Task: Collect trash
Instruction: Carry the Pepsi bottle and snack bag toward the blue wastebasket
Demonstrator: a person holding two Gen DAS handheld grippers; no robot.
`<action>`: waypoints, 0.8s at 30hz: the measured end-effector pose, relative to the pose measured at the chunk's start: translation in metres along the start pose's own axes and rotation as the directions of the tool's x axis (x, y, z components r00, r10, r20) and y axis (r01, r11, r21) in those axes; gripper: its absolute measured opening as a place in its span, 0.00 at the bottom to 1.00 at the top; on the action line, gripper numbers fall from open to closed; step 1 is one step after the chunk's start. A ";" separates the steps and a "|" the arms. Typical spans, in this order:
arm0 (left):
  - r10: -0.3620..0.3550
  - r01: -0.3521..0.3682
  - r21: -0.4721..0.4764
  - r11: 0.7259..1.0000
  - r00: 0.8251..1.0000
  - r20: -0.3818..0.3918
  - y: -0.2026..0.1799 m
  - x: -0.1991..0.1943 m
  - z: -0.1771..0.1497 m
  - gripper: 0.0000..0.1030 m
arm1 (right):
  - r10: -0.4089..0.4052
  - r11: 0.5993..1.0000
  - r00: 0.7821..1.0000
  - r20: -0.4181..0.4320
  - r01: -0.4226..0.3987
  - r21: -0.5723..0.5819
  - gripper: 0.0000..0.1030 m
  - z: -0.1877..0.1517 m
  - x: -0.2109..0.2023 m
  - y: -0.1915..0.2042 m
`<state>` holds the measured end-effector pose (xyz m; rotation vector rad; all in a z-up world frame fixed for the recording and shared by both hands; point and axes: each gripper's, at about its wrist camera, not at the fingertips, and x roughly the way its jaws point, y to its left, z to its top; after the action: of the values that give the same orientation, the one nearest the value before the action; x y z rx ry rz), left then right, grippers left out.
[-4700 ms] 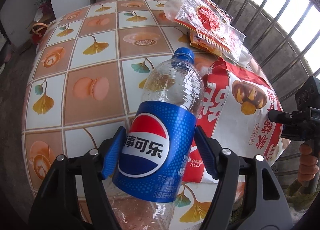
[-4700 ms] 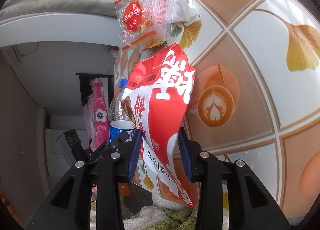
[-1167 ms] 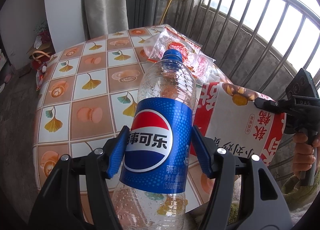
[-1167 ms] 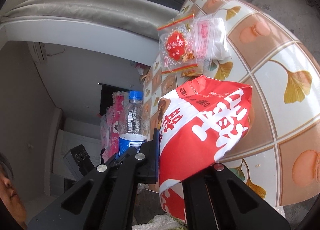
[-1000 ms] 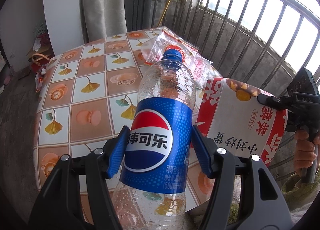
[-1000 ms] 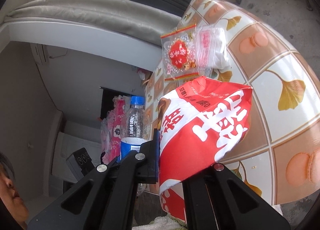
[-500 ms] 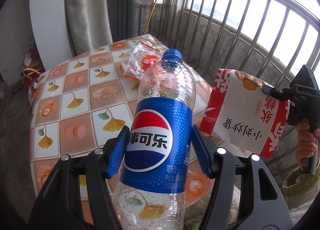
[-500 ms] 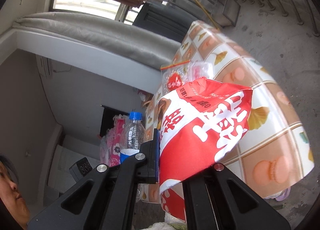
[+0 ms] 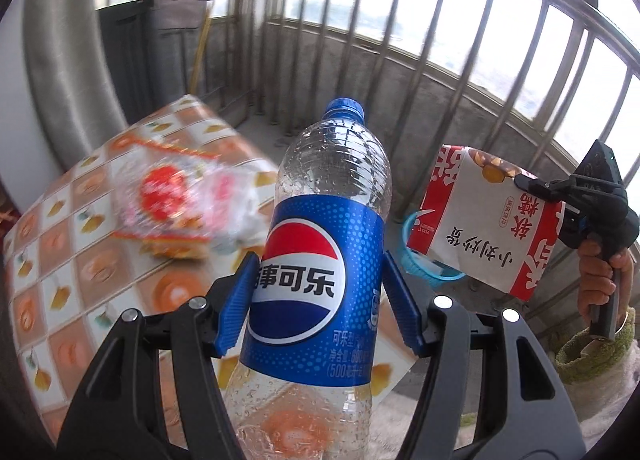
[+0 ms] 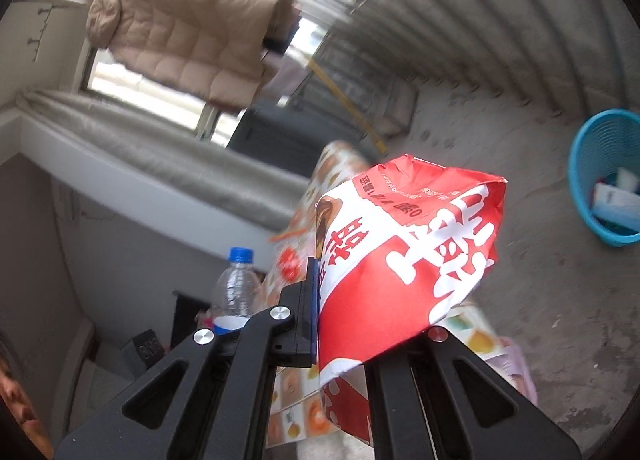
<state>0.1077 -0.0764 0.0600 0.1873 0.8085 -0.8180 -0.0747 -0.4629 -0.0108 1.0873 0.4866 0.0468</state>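
Left wrist view first: the left gripper (image 9: pixel 318 302) has its two blue pads pressed on the sides of the empty soda bottle (image 9: pixel 320 272), right on the blue label. The pads hold the wide middle part, likely because that part is fat and firm and will not slip out. The bottle stands up with its blue cap on top, in the air above the table (image 9: pixel 56 268). Off to the side, the right gripper (image 9: pixel 554 196) is pinched tight on the edge of the red and white paper bag (image 9: pixel 486 220), and a hand (image 9: pixel 600 280) holds its handle. The bag is thin, so the jaws sit almost together on it. From the right wrist view, the right gripper (image 10: pixel 340 300) has that same paper bag (image 10: pixel 408 260) sticking out in front, all crinkled. The bottle (image 10: pixel 236 288) shows small next to it. A blue basket (image 10: pixel 580 164) sits on the floor, well away from the table, with some scraps inside it. I think both things are held up high so they can go over to that basket. A few clear snack wrappers (image 9: pixel 180 200) are still on the table, blurry, so more trash is left to pick up. A puffy coat (image 10: pixel 188 36) hangs up by the window.
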 end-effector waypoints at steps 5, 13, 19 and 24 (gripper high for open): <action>-0.135 0.138 0.049 0.989 0.989 -0.058 -0.040 0.046 0.031 0.57 | -0.136 0.988 0.984 0.114 0.126 0.094 0.03 0.015 -0.041 -0.045; -0.313 0.332 0.057 0.942 0.926 -0.211 -0.111 0.147 0.066 0.57 | -0.325 0.928 0.926 0.194 0.272 0.254 0.03 0.034 -0.070 -0.112; -0.389 0.420 0.020 0.907 0.856 -0.340 -0.165 0.233 0.077 0.57 | -0.423 0.877 0.883 0.203 0.342 0.338 0.03 0.054 -0.073 -0.164; -0.392 0.434 0.006 0.901 0.819 -0.419 -0.208 0.301 0.086 0.57 | -0.459 0.845 0.867 0.194 0.359 0.397 0.03 0.081 -0.064 -0.208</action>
<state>0.1323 -0.4309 -0.0620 0.2846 1.2322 -1.2596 -0.1408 -0.6466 -0.1361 1.2892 0.4714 -0.5951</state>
